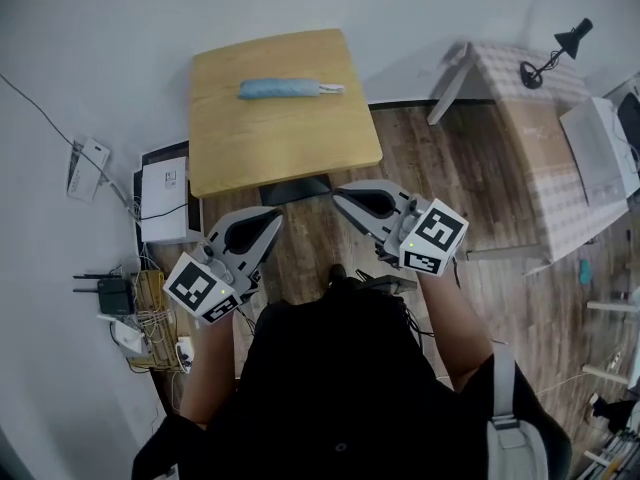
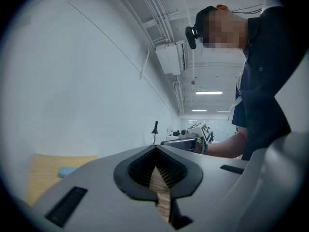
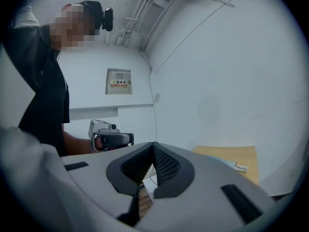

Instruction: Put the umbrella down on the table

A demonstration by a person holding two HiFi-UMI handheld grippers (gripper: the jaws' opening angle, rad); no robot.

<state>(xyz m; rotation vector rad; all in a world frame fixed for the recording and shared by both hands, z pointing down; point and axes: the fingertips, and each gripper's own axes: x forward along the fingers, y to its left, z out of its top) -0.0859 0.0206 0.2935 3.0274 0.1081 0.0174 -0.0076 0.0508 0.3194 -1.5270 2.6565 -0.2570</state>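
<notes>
The blue umbrella [image 1: 285, 89] lies on the table [image 1: 300, 143] at 12 o'clock; left gripper [image 1: 268, 220] and right gripper [image 1: 340, 196] have closed, empty jaws

A wooden counter [image 1: 290, 138] stands against a white wall [image 1: 80, 48] on a wood-plank floor [image 1: 450, 188]. To its right, a table with a checked cloth [image 1: 530, 118] bears a black desk lamp [image 1: 572, 38]. Ceiling strip lights [image 2: 209, 93] glow.

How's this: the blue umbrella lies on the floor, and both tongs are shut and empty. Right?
No. The umbrella lies on the table, not the floor; the head view shows it. The left tongs and right tongs are indeed shut and empty.
</notes>
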